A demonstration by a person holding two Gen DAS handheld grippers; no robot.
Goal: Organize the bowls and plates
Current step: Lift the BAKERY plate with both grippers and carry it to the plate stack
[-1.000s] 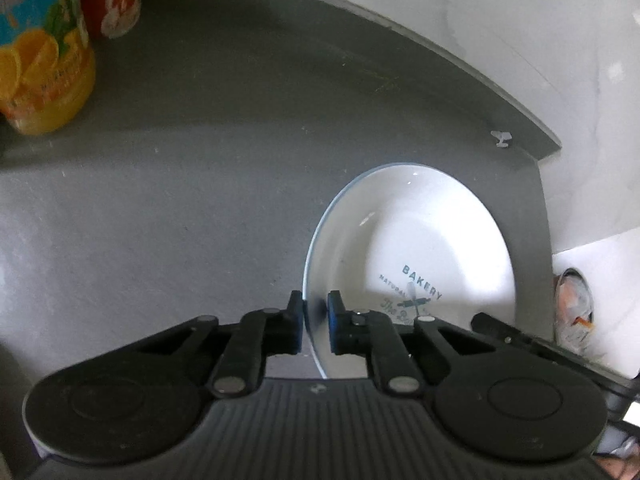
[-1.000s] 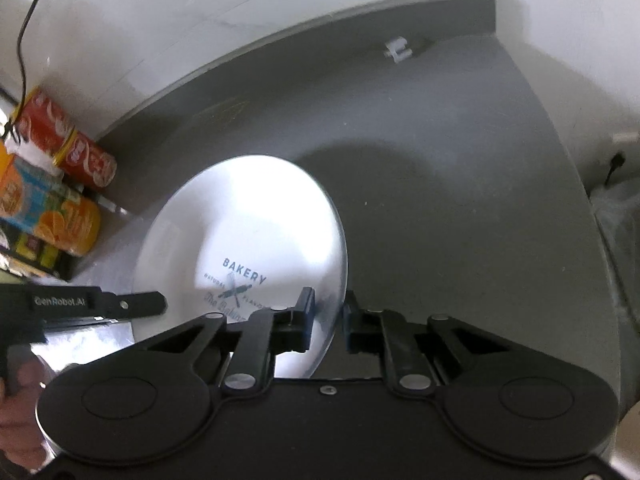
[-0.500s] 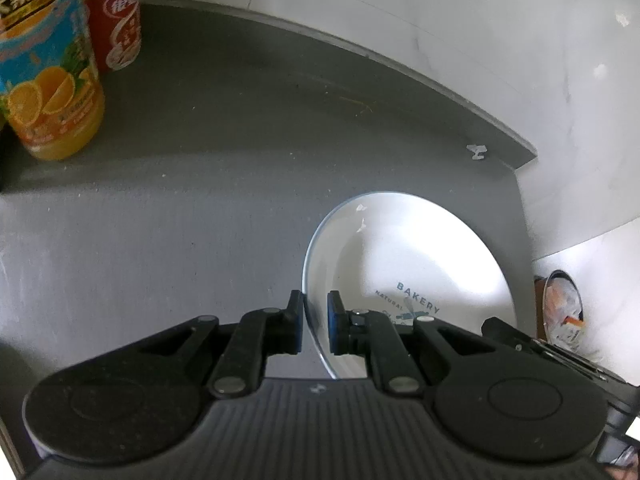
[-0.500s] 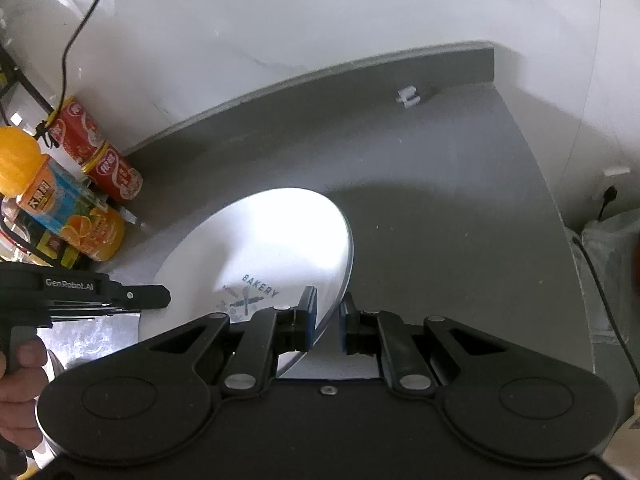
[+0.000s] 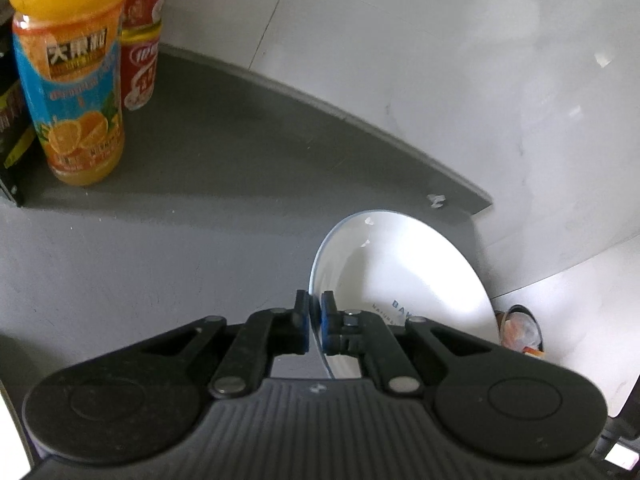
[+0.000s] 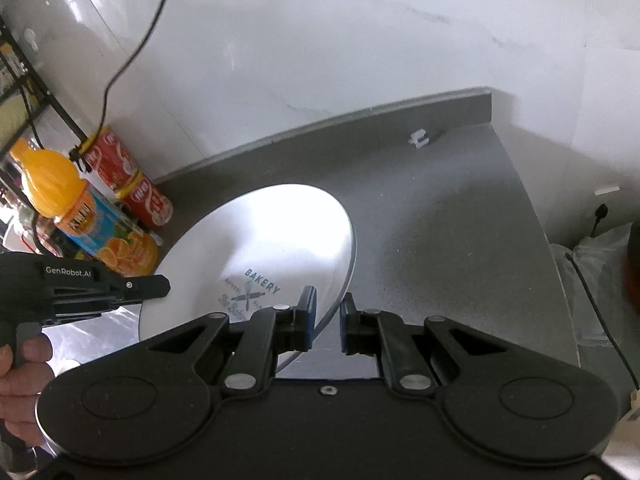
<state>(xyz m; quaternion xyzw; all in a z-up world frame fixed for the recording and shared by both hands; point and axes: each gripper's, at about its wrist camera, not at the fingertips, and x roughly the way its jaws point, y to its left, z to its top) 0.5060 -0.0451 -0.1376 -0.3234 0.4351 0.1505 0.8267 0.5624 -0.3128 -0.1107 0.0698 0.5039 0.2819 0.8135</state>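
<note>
Left gripper (image 5: 315, 322) pinching near-left rim of white plate (image 5: 404, 276), fingers closed tight on edge. Right gripper (image 6: 328, 322) straddling opposite rim, fingers parted with gap showing, not squeezing. Plate (image 6: 272, 248) sitting tilted above grey counter (image 6: 440, 248), face with "BAKERY" print turning upward. Orange juice bottle (image 5: 72, 92) and red can (image 5: 142, 40) standing at back left of counter.
</note>
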